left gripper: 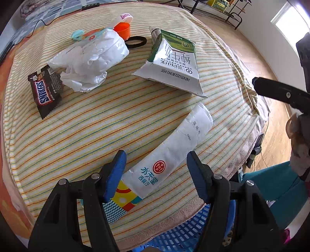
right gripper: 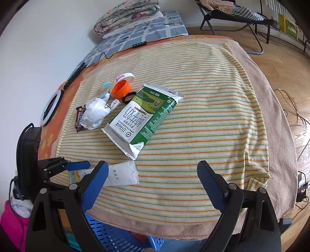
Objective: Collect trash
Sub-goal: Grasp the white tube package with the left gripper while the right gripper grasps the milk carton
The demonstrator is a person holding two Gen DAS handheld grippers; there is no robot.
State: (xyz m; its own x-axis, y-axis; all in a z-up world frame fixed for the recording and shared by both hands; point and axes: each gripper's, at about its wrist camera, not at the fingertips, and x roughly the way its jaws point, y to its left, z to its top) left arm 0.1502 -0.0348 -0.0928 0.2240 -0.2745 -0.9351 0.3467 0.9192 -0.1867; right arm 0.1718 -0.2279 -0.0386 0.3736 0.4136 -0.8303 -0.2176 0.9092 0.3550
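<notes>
- Nearest of all, the left gripper point(left gripper: 155, 174) hangs over the near edge of the table point(right gripper: 222, 120), jaws partly spread, and the long white wet-wipe packet point(left gripper: 170, 151) lies flat between them; the left pad sits right at the packet's edge, the right pad stands clear of it, so nothing is clamped.
- Under that edge a blue slotted basket point(left gripper: 182, 234) peeks out below the striped cloth.
- Far left on the cloth lies a brown Snickers wrapper point(left gripper: 45, 93), its upper end tucked under the crumpled white plastic bag point(left gripper: 91, 60).
- Behind the bag there's an orange cup point(left gripper: 124, 29) on its side, a white Lakers wristband point(left gripper: 126, 17) just past it, and a black hair tie point(left gripper: 136, 41) beside them.
- Middle of the table now: the green and white milk carton point(left gripper: 172, 64), flattened and lying on its side, just beyond the far end of the wet-wipe packet but apart from it.
- Over to the right, the right gripper point(right gripper: 153, 186) hovers above bare striped cloth with its jaws wide apart and nothing in them; the packet's end shows just beside its left finger.
- Past the table's right edge, wooden floor and a dark folding chair point(right gripper: 232, 17) at the back.
</notes>
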